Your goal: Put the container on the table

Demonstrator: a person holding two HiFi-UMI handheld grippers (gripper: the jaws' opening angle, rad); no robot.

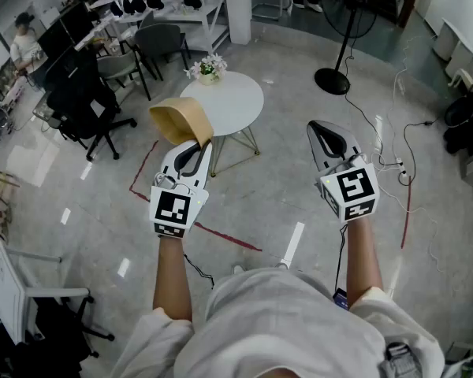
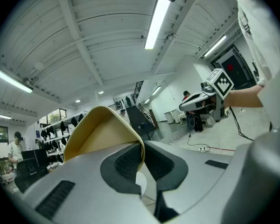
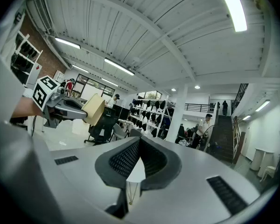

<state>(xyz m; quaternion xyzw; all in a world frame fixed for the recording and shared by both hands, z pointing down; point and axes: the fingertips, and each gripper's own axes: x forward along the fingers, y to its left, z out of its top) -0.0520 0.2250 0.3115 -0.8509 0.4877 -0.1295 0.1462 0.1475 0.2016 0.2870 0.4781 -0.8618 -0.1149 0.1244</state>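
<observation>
Tan container [image 1: 181, 120] is hanging in the left claw [image 1: 203, 143], not yet on the round white counter [image 1: 238, 107].
The left claw's jaws are pinching the container's thin wall and holding it in the air, hollow side turned back toward the claw. In the head view it is overlapping the counter's near left edge, without resting on it. The right claw [image 1: 320, 126] is hovering level beside the left one, well apart from it, over the grey floor, and its jaws are sitting together on nothing. Flowers [image 1: 207, 68] are standing at the counter's far edge.
</observation>
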